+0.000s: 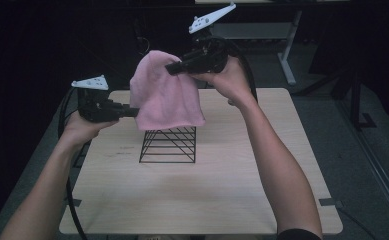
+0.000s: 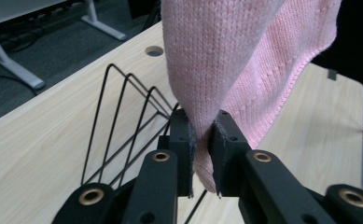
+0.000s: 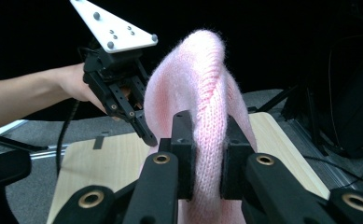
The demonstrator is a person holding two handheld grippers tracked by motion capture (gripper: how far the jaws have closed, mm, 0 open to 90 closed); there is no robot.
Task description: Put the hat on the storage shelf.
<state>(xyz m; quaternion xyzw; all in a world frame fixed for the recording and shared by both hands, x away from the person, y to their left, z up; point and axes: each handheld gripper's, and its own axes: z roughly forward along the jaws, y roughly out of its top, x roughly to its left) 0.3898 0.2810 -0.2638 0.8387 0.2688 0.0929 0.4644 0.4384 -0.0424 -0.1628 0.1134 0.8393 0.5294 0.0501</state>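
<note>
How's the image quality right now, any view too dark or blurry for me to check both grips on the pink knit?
High view: dim and soft, dark surroundings, but the pink knit over the wire rack reads clearly. Left gripper view: well lit, knit stitches sharp, cloth pinched between the fingers. Right gripper view: black background, knit slightly overexposed and fuzzy, yet the grip at the fingers is plain.

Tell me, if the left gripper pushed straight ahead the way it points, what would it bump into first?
The left gripper is already shut on the pink knit cloth, so more cloth comes first. Beyond it, probably the black wire rack, though depth is unclear.
</note>
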